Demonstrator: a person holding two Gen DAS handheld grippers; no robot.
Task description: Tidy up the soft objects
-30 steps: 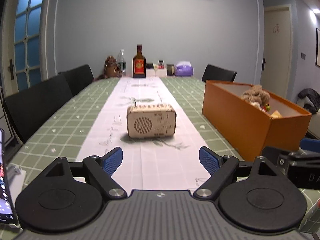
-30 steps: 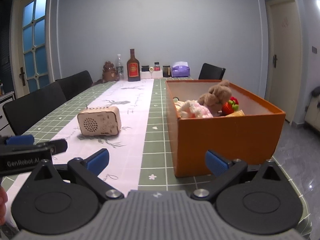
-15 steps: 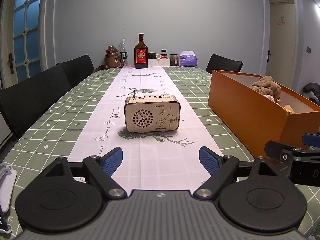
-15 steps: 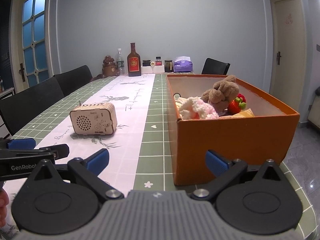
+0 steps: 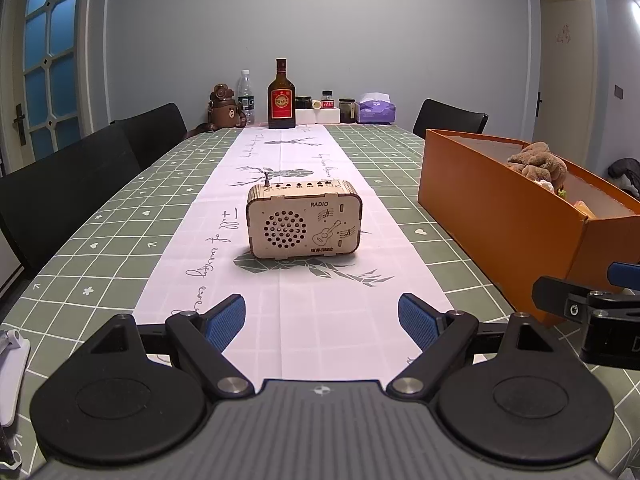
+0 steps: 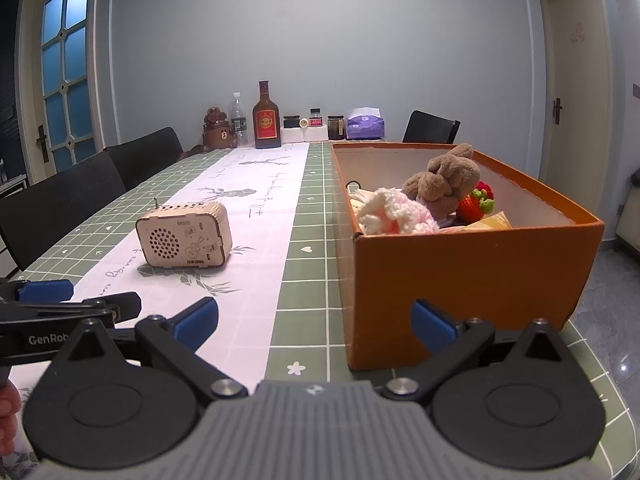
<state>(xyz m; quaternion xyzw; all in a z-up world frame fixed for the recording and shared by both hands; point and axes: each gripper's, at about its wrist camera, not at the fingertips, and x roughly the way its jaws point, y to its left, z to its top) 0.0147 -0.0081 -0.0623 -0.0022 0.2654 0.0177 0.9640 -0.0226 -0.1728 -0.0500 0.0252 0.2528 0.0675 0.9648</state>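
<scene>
An orange box (image 6: 472,276) stands on the table's right side and also shows in the left wrist view (image 5: 500,216). In it lie a brown plush toy (image 6: 444,180), a pink and white knitted piece (image 6: 394,214), a knitted strawberry (image 6: 478,200) and a yellow item (image 6: 490,222). The plush also shows in the left wrist view (image 5: 540,162). My left gripper (image 5: 322,318) is open and empty above the white runner. My right gripper (image 6: 314,318) is open and empty just before the box's near left corner.
A wooden radio (image 5: 304,218) stands on the runner ahead of the left gripper. Bottles, jars, a tissue pack and a brown bear flask (image 5: 222,110) stand at the table's far end. Black chairs (image 5: 64,188) line the left side. A white object (image 5: 12,376) lies at the near left edge.
Both grippers have moved lower and a little closer to the table, so the radio and the box look nearer. Both stay open and empty.
</scene>
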